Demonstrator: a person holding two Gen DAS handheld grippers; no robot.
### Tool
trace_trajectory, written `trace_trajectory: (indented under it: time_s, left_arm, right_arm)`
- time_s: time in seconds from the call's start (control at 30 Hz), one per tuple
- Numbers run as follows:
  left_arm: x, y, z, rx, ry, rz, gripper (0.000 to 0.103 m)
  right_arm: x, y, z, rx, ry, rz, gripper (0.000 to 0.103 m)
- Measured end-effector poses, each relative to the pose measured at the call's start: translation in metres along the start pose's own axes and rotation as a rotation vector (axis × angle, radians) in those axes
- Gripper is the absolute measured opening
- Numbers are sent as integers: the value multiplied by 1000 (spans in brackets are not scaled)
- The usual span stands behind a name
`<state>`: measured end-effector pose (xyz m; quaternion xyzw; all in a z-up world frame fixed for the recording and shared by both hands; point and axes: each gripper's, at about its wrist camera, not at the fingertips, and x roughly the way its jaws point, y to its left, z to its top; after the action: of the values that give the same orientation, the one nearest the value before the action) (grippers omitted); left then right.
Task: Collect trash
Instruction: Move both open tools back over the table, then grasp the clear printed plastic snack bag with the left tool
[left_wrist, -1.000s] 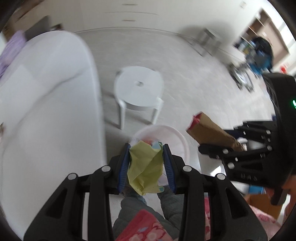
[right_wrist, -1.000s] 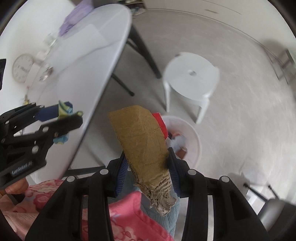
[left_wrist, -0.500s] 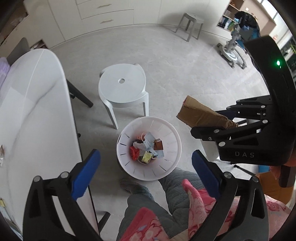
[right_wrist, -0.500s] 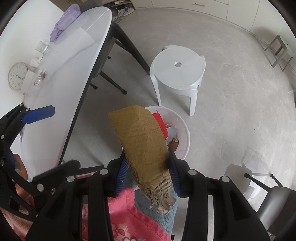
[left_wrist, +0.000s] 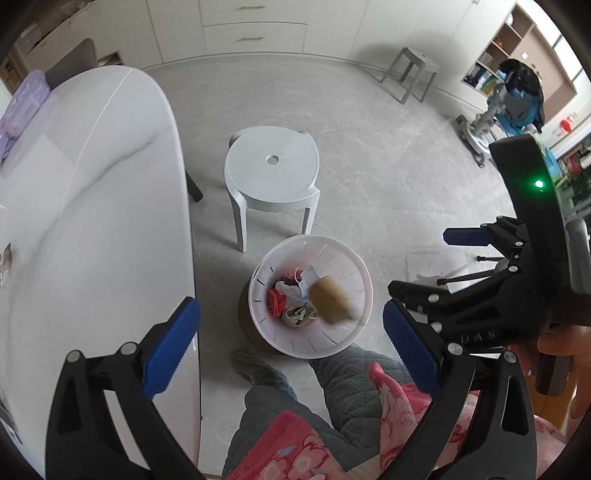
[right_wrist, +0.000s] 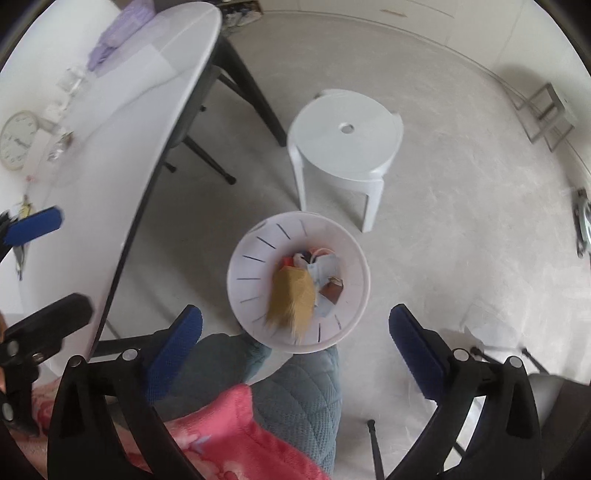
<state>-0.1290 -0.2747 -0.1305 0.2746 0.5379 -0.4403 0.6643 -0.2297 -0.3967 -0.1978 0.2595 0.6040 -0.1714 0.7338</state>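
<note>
**Cardboard dropping into the bin, both grippers empty**

We're over the bin and the cardboard is a brown blur inside its rim, on the near side, seemingly caught mid-fall. From the right wrist view it smears across the near wall, so we can't tell whether it has landed yet. Under it lie other scraps: red, white, pale blue bits at the bottom.

Our left gripper hangs above the bin with its jaws spread wide, nothing between them. Our right gripper is the same, jaws wide apart and empty. Both sit well above the rim.

We judge this as the drop step, at its tail end. The bin stands on the floor between the stool and our knees, just beside the counter.

Next, we'd say, comes a search for more trash. The counter carries small clutter near a clock; whether any of it is trash we can't tell. The move calls for swinging both grippers off the bin and picking a target.
</note>
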Motion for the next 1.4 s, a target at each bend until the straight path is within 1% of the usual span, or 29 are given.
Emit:
trace_trajectory:
  time_s: [0.1,0.27,0.33,0.47,0.57,0.6,0.67,0.77,0.8,0.87,0.9,1.03,1.13,1.27,1.4]
  left_arm:
    - [-1,5,0,-16,-5,3,95]
    - [-1,16,1,-48,-13,14,95]
    - [-3,23,0,-66,-18,26,95]
    - [-12,55,-5,-150,-45,62,95]
    - [-24,96,-15,-266,-74,102,95]
    - [-30,118,-21,-326,-87,123,95]
    - [-38,146,-29,-396,-100,159,95]
    - [-50,207,-51,-537,-112,228,95]
    - [-53,222,-56,-570,-116,243,95]
    - [-60,262,-65,-668,-122,281,95]
    - [-63,280,-68,-713,-131,289,95]
    - [-68,346,-72,-887,-154,312,95]
    - [-63,396,-67,-1009,-160,317,95]
    - [-41,452,-53,-1125,-142,329,95]
    - [-15,494,-45,-1216,-106,324,95]
  right_arm:
    - [1,-5,2,35,3,1,100]
    - [-2,-2,9,33,-1,-14,100]
    - [-3,5,13,24,-8,-21,100]
    - [-7,33,34,-36,-34,-28,100]
    - [-6,65,55,-101,-52,-12,100]
    - [-5,81,64,-133,-60,-3,100]
    - [-3,111,78,-186,-71,9,100]
    - [3,162,101,-273,-83,42,100]
    - [5,180,108,-303,-87,51,100]
    - [10,213,122,-354,-93,66,100]
    - [10,234,131,-384,-97,72,100]
    - [14,291,158,-442,-107,114,100]
    - [17,327,179,-481,-117,135,100]
    - [24,368,209,-533,-127,131,100]
    - [40,400,238,-566,-120,138,100]
